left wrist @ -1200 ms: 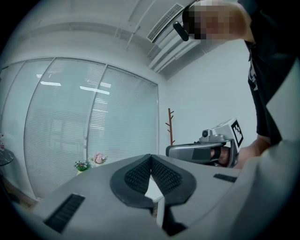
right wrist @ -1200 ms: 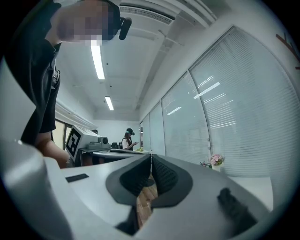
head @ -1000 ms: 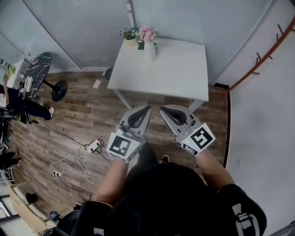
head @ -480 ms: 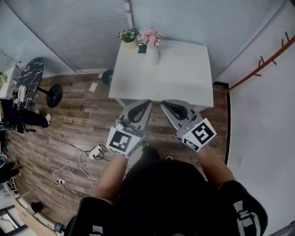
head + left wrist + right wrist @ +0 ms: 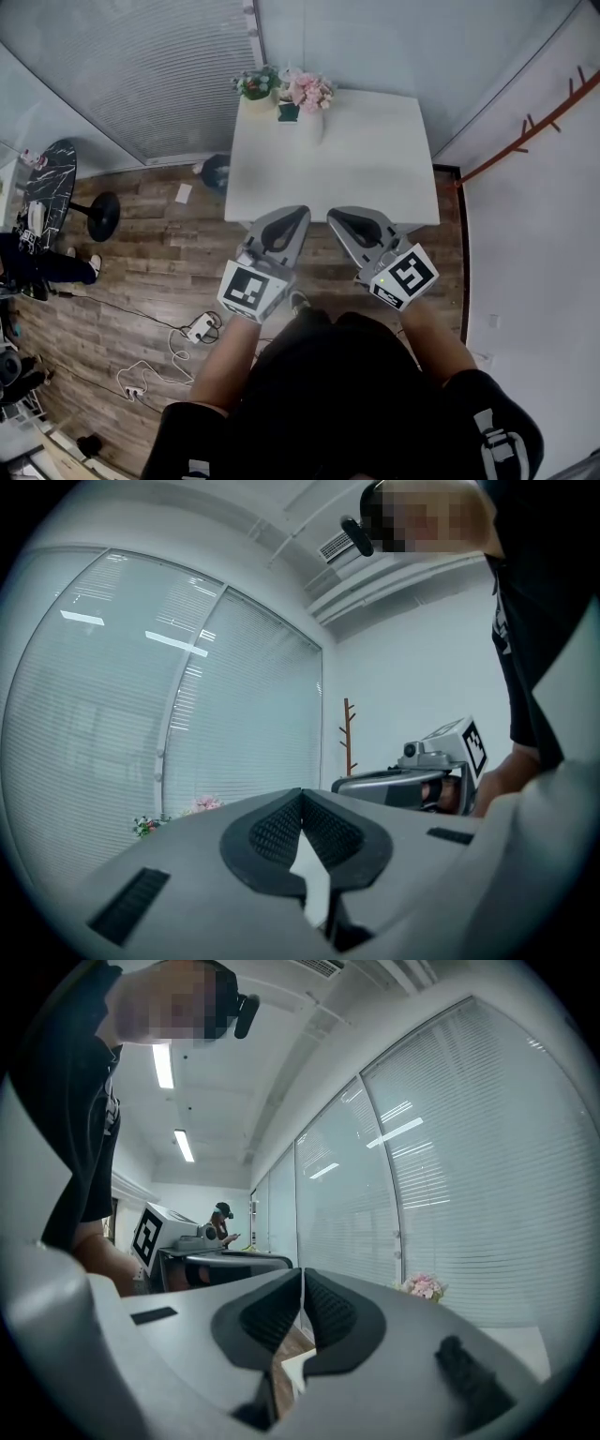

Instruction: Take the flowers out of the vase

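The pink flowers (image 5: 309, 91) stand in a small white vase (image 5: 311, 127) at the far edge of the white table (image 5: 375, 159), just beside a smaller green bunch in a pale pot (image 5: 259, 86) and well apart from both grippers. The bunch looks light, with soft, rounded, crushable heads, so the better hold is probably the stems just above the vase's rim; the stems themselves are too small to make out. The vase seems smooth, narrow and easy to tip, so 1 gripper could steady it. The left gripper (image 5: 298, 214) and right gripper (image 5: 337, 217) are each closed on nothing, their black pads (image 5: 281, 832) of fine mesh texture meeting in grey, smooth, matte shells, so both need opening first.
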The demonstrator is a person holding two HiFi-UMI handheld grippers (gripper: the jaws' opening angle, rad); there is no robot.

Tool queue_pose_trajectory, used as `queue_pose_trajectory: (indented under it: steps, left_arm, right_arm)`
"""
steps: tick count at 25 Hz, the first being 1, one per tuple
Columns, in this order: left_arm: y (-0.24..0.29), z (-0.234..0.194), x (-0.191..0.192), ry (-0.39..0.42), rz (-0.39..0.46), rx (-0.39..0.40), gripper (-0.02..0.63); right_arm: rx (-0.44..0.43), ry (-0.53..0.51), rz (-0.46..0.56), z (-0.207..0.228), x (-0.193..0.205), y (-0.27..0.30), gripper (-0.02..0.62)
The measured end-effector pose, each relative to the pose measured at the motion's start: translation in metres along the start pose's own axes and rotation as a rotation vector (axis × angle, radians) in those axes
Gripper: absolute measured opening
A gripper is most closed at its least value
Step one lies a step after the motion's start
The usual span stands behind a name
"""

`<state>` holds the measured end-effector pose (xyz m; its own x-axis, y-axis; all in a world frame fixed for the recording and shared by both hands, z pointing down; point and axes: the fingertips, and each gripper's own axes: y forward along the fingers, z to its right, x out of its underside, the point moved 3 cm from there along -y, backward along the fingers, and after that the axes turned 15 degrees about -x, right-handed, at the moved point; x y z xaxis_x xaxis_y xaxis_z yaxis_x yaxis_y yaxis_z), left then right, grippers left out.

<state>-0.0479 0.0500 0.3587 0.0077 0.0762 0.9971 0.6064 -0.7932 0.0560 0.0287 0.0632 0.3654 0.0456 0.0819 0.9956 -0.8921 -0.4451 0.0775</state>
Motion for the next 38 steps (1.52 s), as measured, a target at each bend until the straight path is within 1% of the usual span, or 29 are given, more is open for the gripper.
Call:
queue_pose_trajectory:
  steps: [6, 14, 19, 23, 28, 32, 35, 38]
  left_arm:
    - [0.013, -0.019, 0.005, -0.007, -0.006, 0.023, 0.011]
    - [0.047, -0.036, 0.004, -0.01, -0.009, 0.011, 0.011]
    - [0.081, -0.047, 0.004, 0.005, -0.007, -0.022, 0.011]
    - [0.118, -0.056, 0.001, 0.012, -0.01, -0.051, 0.011]
    - [0.164, -0.068, 0.003, 0.01, -0.054, -0.083, 0.011]
    - [0.202, -0.075, 0.001, 0.0, -0.02, -0.106, 0.011]
    - [0.227, -0.08, 0.002, -0.002, -0.032, -0.126, 0.011]
    - [0.251, -0.084, 0.004, -0.003, -0.025, -0.151, 0.011]
  right_arm:
    - [0.038, 0.004, -0.002, 0.016, 0.004, 0.013, 0.021]
    - [0.059, 0.009, 0.006, 0.057, 0.005, 0.018, 0.021]
    - [0.043, 0.001, 0.012, 0.099, 0.006, 0.023, 0.021]
    - [0.018, -0.004, 0.014, 0.141, 0.003, 0.025, 0.021]
    - [-0.008, -0.01, 0.006, 0.193, 0.001, 0.029, 0.021]
    - [-0.029, -0.003, -0.009, 0.232, 0.004, 0.03, 0.021]
    - [-0.043, -0.007, -0.022, 0.258, 0.007, 0.032, 0.021]
    - [-0.049, -0.004, -0.035, 0.285, 0.011, 0.032, 0.021]
